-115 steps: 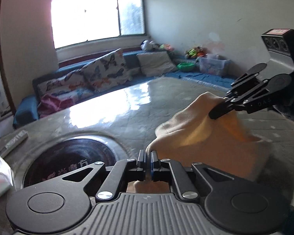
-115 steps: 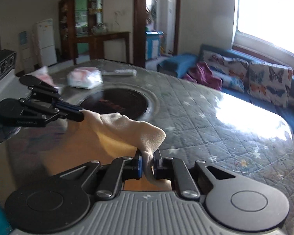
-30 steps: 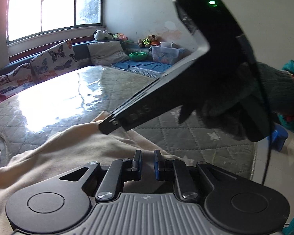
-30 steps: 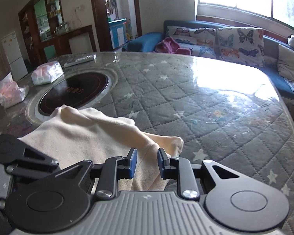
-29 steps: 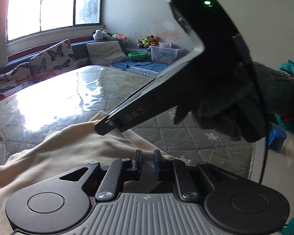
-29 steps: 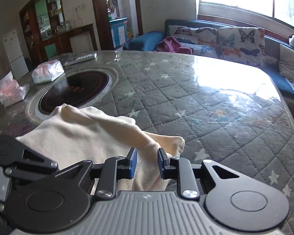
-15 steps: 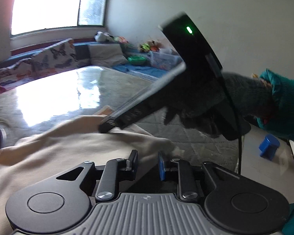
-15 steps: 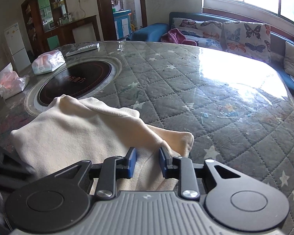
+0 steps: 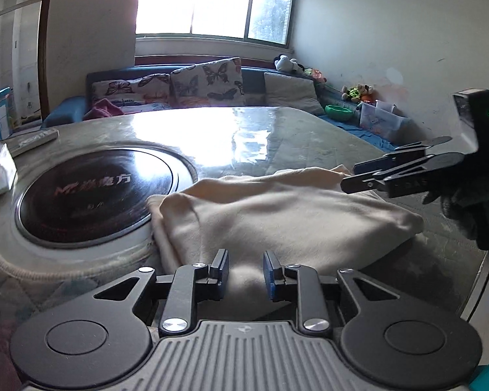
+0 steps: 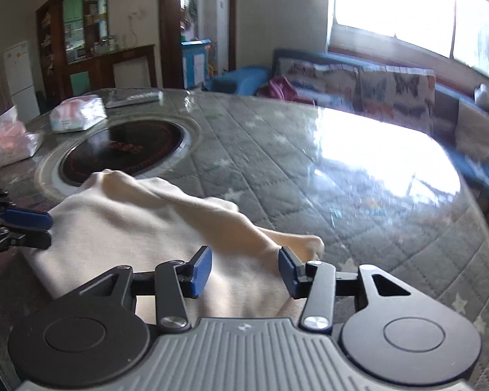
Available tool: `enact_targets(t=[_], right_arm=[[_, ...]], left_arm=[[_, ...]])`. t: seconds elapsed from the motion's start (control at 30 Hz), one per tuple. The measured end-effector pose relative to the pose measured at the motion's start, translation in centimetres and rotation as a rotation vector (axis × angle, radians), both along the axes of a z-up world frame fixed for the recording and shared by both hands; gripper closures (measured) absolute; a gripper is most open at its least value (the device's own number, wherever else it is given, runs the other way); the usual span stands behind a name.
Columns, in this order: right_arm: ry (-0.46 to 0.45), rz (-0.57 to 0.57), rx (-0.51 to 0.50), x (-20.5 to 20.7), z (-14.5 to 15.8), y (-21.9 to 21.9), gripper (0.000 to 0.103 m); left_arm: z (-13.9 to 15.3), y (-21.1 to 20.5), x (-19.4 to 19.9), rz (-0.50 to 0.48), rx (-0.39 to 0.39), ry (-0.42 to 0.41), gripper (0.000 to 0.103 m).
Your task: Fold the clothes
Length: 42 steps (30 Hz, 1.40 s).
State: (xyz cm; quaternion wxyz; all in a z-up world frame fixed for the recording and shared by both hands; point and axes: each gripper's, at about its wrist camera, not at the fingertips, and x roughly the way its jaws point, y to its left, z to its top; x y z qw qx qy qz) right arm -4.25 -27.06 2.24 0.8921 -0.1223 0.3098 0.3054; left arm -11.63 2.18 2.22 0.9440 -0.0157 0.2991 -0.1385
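A cream garment (image 9: 277, 215) lies folded on the quilted table, one end lapping the rim of a round black hotplate (image 9: 94, 195). My left gripper (image 9: 244, 270) stands at its near edge, jaws apart, with cloth showing through the gap but not pinched. My right gripper (image 10: 244, 260) hovers over the garment's (image 10: 140, 228) other end, jaws opening, the pads clear of the fabric. Each gripper shows in the other's view: the right gripper (image 9: 350, 176) at the garment's far right, the left gripper (image 10: 47, 230) at the left edge.
A dark gloved hand (image 9: 466, 202) holds the right gripper. Plastic bags (image 10: 75, 114) and a remote (image 9: 32, 138) lie beyond the hotplate (image 10: 124, 150). The table's curved edge (image 9: 472, 277) drops off at the right. A sofa with cushions (image 9: 205, 81) runs under the window.
Both grippers have let go of the garment and their jaws have spread. The left gripper has swung away leftward from the right one. The garment now rests flat.
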Motion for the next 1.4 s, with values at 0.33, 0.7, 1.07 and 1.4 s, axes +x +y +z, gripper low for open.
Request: enact_targets(t=[0.33, 0.7, 1.07, 1.4], right_arm=[[-0.060, 0.143, -0.067, -5.2, -1.3, 1.4, 0.051], [-0.091, 0.253, -0.072, -6.7, -0.9, 4.1, 0.048], [-0.028, 0.193, 0.021, -5.7, -0.6, 2.6, 0.042], [0.000, 0.175, 0.045, -5.6, -1.2, 2.2, 0.035]], left_arm=[[0.3, -0.7, -0.5, -0.017, 0.030, -0.006, 0.073], [0.0, -3.2, 1.2, -0.069, 0.028, 0.015, 0.073], [1.4, -2.4, 6.2, -0.032, -0.035, 0.049, 0.073], [-0.2, -1.1, 10.9, 0.034, -0.070, 0.115, 0.073]])
